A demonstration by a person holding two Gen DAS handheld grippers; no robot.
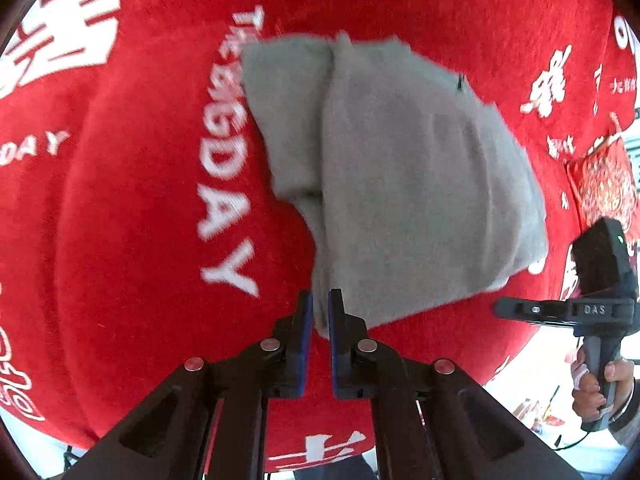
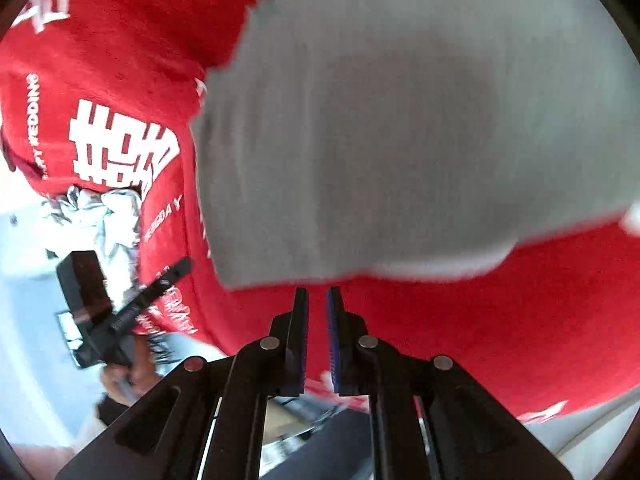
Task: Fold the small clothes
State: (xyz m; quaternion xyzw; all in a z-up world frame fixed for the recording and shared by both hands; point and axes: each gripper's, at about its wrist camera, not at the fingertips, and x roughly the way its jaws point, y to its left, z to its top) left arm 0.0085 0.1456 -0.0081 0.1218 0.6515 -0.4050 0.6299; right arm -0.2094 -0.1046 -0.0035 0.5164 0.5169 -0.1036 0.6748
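Note:
A small grey garment [image 1: 400, 168] lies partly folded on a red cloth with white lettering [image 1: 140, 200]. My left gripper [image 1: 320, 300] is shut on the garment's near corner, grey fabric pinched between its blue pads. In the right wrist view the grey garment [image 2: 400, 128] fills the upper frame, blurred. My right gripper [image 2: 318, 296] sits just below the garment's near edge, jaws nearly together with red cloth showing in the narrow gap and nothing held. The right gripper also shows in the left wrist view [image 1: 600, 304], held by a hand at the right edge.
The red cloth [image 2: 120, 80] covers the table and hangs over its edges. A crumpled silvery-white cloth [image 2: 100, 220] lies off the table's left side in the right wrist view. The left gripper's body [image 2: 100, 300] shows there too. A patterned red item [image 1: 604, 184] sits far right.

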